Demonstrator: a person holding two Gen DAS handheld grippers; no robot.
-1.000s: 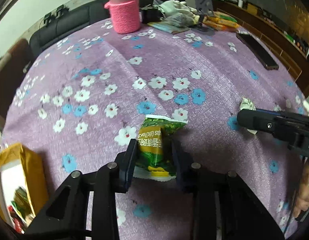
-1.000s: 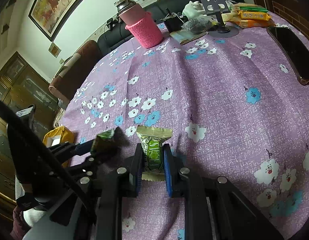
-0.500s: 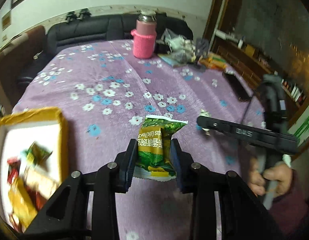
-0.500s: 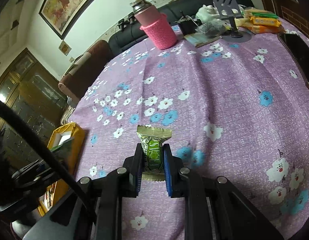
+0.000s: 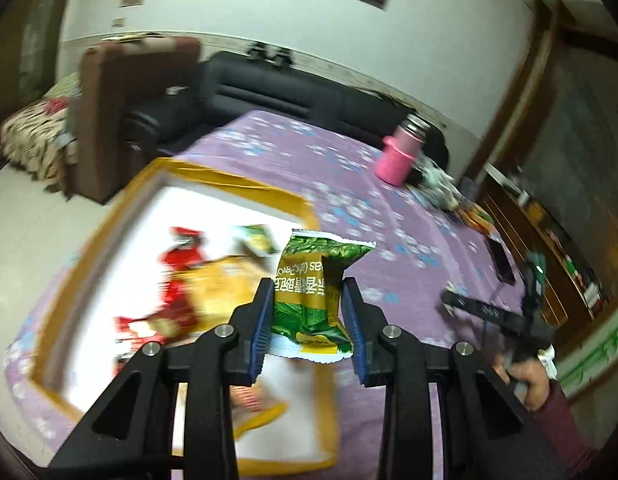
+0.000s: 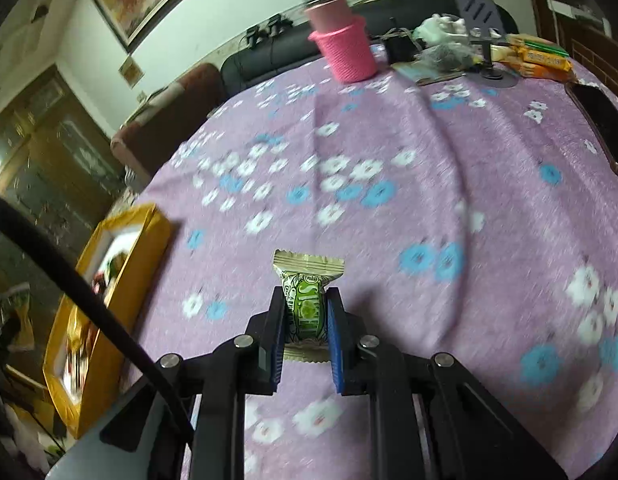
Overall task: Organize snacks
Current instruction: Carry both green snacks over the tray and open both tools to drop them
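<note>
My left gripper (image 5: 307, 294) is shut on a green and yellow snack packet (image 5: 311, 292), held in the air over the right part of a yellow-rimmed box (image 5: 213, 178) with a white floor. Red and yellow snack packets (image 5: 181, 276) lie blurred inside that box. My right gripper (image 6: 307, 304) is shut on a small green wrapped candy (image 6: 306, 308) just above the purple flowered tablecloth (image 6: 389, 184). In the right wrist view the yellow box (image 6: 149, 236) stands at the left table edge. In the left wrist view the right gripper (image 5: 489, 314) shows at the right, held by a hand (image 5: 527, 376).
A pink flask in a knitted sleeve (image 6: 343, 48) stands at the far side. Beside it lie a phone stand (image 6: 485, 24), a bag (image 6: 445, 54) and orange packets (image 6: 541, 60). A dark phone (image 6: 601, 120) lies at the right edge. A black sofa (image 5: 277, 92) and brown chair (image 5: 121, 96) stand behind the table.
My left gripper has swung left and upward with its green packet, from over the cloth to over the yellow box. The right gripper drifted slightly with its candy still gripped.
</note>
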